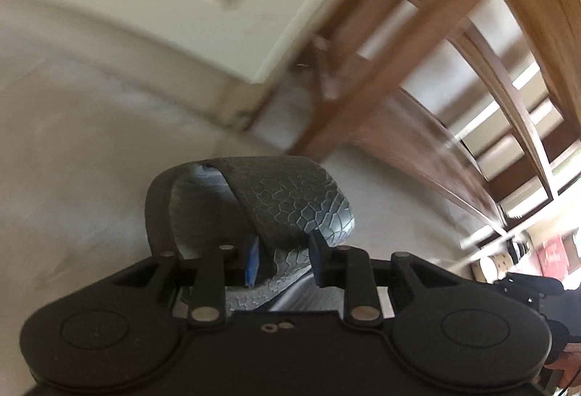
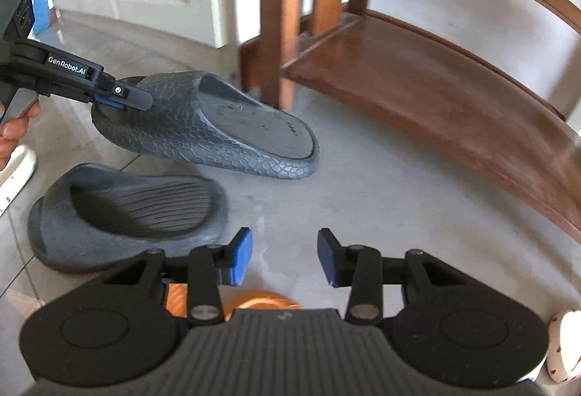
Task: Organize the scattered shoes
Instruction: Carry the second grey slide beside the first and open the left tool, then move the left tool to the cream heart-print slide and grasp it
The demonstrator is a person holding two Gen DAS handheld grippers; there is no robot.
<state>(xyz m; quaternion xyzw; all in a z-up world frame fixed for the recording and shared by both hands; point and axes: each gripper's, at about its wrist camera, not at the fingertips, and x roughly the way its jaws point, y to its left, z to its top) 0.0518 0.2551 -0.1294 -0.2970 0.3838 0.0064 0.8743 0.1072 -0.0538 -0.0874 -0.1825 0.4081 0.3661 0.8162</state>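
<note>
Two dark grey slippers are in view, and I take the wooden shoe rack (image 2: 417, 87) as my reference throughout. The textured slipper (image 2: 218, 127) is held in my left hand-held gripper (image 2: 123, 98), which is clamped narrow across the toe band; the slipper hangs clear of the floor, heel end pointing toward the rack's near leg and just short of it. The left wrist view confirms the hold: the band (image 1: 290, 200) sits between the blue pads, with the rack ahead and to the right. The ribbed slipper (image 2: 123, 214) lies on the tiled floor (image 2: 363, 200), farther from the rack than the carried one, touched by neither tool.

My right hand-held gripper (image 2: 285, 256) stands part open with nothing between its pads, hovering above bare floor in front of the rack's lower shelf (image 2: 435, 98). That shelf appears empty.

Judgement on the step: the carry of the first slipper toward the rack is under way; placement is not yet done.

The next move calls for bringing the held slipper over the lower shelf, clearing the upright leg, levelling the sole, then releasing. My right tool is well placed to take the ribbed slipper afterwards. An orange object (image 2: 254, 305) below that tool is too hidden to identify.
</note>
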